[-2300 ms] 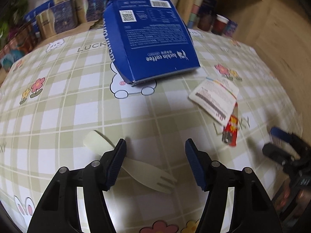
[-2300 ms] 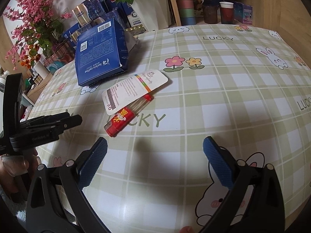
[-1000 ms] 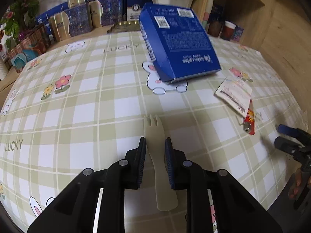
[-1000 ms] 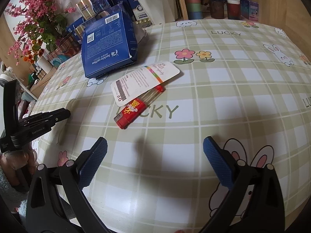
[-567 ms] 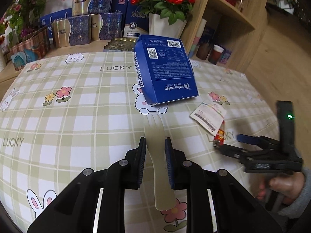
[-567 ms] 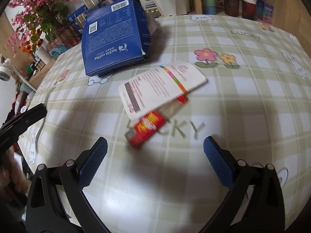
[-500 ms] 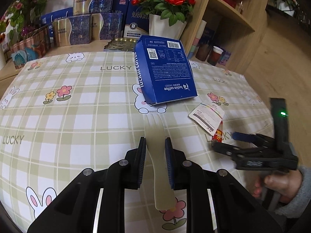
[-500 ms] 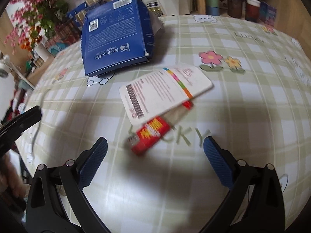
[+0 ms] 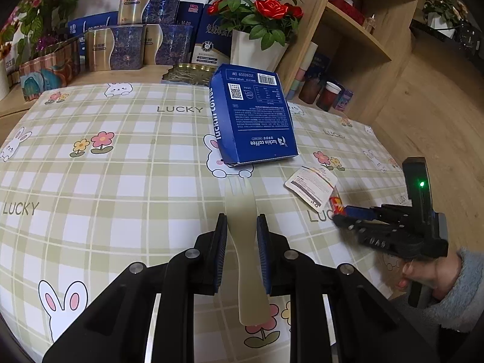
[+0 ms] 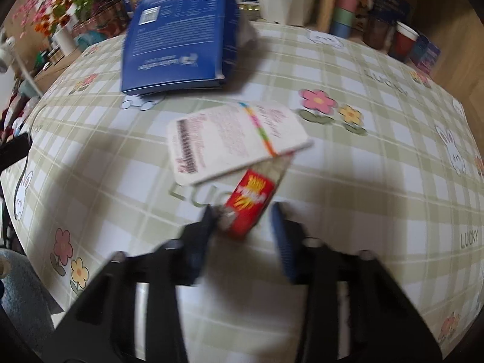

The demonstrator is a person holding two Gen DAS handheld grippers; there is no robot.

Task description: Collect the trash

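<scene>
My left gripper [image 9: 241, 227] is shut on a cream plastic fork [image 9: 242, 208] and holds it above the checked tablecloth [image 9: 121, 166], tines pointing away. My right gripper [image 10: 243, 214] has its jaws close around the near end of a red snack wrapper [image 10: 251, 196]; the view is blurred. The wrapper's far end lies under a white card [image 10: 230, 139]. A blue luckin coffee box [image 10: 178, 33] lies behind them. In the left wrist view the right gripper [image 9: 340, 214] sits at the wrapper [image 9: 336, 202], beside the card [image 9: 311, 184] and box [image 9: 254, 118].
Gift boxes [image 9: 127, 45], a white pot of red roses [image 9: 257, 51] and a wooden shelf [image 9: 348, 30] with cups [image 9: 328, 96] stand behind the table. Stacked paper cups [image 10: 345, 12] show in the right wrist view. The table's right edge drops to a wooden floor [image 9: 423, 106].
My right gripper moved forward to the red wrapper and its jaws narrowed around it. My left gripper stays shut on the fork, holding it above the table.
</scene>
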